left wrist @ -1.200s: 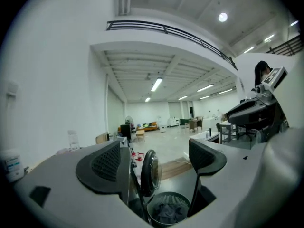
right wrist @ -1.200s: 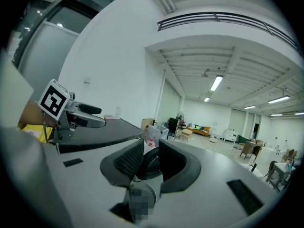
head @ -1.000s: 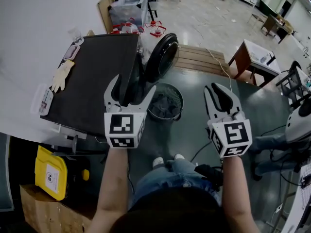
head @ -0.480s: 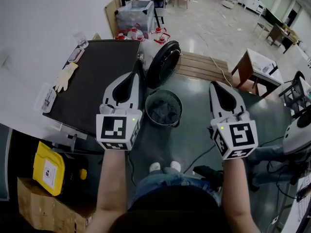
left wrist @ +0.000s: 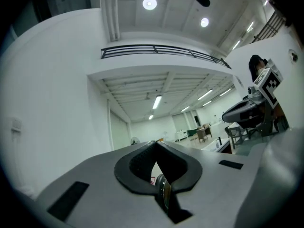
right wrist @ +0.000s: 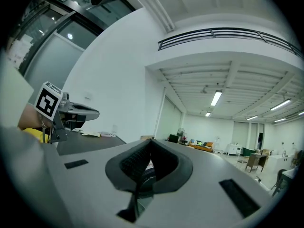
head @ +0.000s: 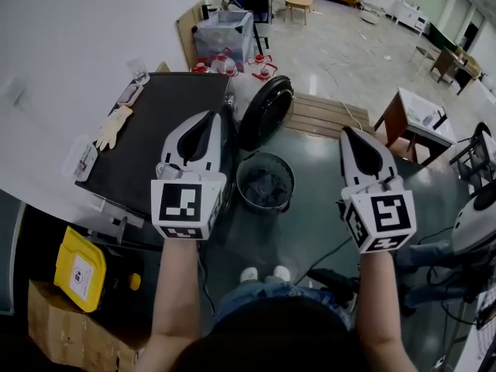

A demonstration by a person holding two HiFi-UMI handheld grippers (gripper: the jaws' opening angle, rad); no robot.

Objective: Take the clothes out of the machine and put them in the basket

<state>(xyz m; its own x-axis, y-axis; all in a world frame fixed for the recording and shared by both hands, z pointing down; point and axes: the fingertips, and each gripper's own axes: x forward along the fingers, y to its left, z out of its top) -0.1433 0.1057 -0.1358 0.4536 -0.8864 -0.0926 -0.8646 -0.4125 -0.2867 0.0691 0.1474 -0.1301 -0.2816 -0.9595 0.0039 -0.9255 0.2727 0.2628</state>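
Observation:
The machine point(head: 159, 134) is a black-topped box at the left, with its round dark door point(head: 266, 111) swung open towards the basket. The round mesh basket point(head: 288, 178) stands on the floor in front of it with dark clothes point(head: 266, 186) inside. My left gripper point(head: 208, 116) is held level over the machine's front edge, jaws shut and empty. My right gripper point(head: 349, 132) is held level to the right of the basket, also shut and empty. The left gripper view shows shut jaw tips point(left wrist: 156, 143), and the right gripper view shows the same point(right wrist: 151, 140). The inside of the machine is hidden.
A pale glove point(head: 113, 126) and small items lie on the machine's top. A yellow case point(head: 77, 273) and a cardboard box point(head: 70, 332) sit at lower left. A wooden pallet point(head: 325, 115), a table point(head: 415, 111) and a plastic bin point(head: 225, 29) stand beyond. Cables run by my shoes point(head: 263, 273).
The left jaws went from wide open to shut, with nothing between them. The right jaws closed the last small gap. Both grippers rose a little.

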